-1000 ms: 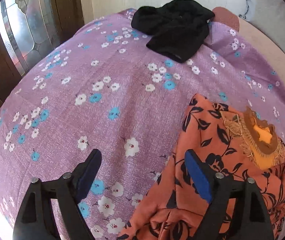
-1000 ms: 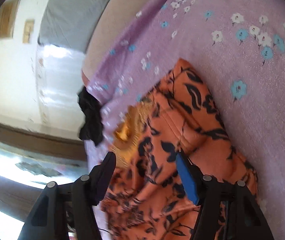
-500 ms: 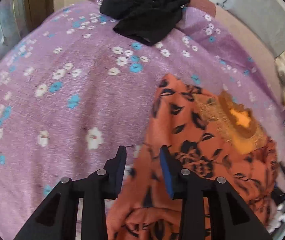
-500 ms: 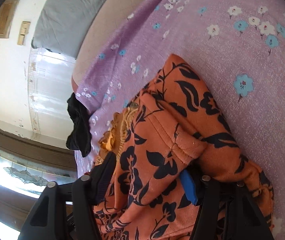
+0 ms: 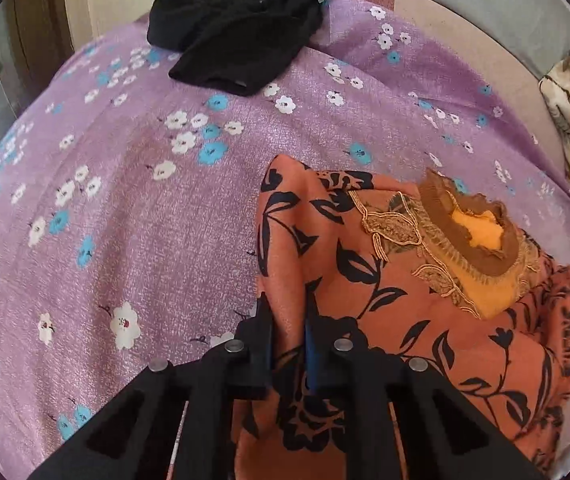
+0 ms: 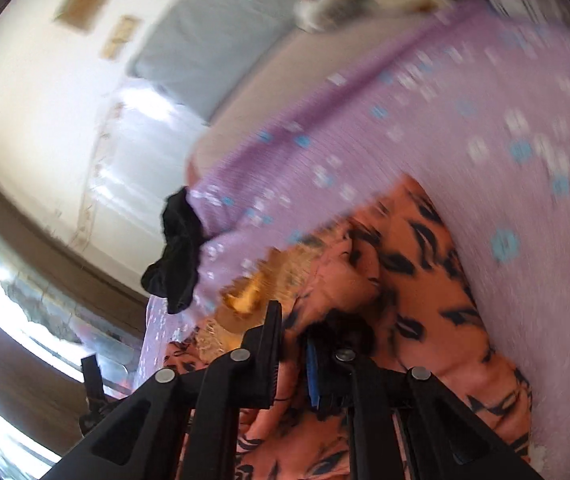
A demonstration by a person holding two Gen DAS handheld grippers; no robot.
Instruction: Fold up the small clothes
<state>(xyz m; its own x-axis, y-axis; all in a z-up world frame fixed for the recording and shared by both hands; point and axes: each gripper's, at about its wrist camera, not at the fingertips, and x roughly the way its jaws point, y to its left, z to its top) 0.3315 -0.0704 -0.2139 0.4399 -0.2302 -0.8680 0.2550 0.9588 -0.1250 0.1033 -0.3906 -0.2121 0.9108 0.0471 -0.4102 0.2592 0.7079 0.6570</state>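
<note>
- My left claw (image 5: 288,340) is closing on a raised ridge of the orange floral garment (image 5: 405,300), cloth between its jaws, low centre of the left wrist view.
- My right claw (image 6: 293,344) is pressed together on another bunch of that garment, low centre of its blurred view.
- The garment lies crumpled on the purple flowered bedsheet (image 5: 125,208), at lower right of the left view; a black garment (image 5: 241,36) sits apart at the top.
- To do this well, I judge: keep both pinches firm, lift evenly, draw the edge taut before laying it flat.
- Avoid catching the bedsheet or the embroidered neckline (image 5: 465,240).
</note>
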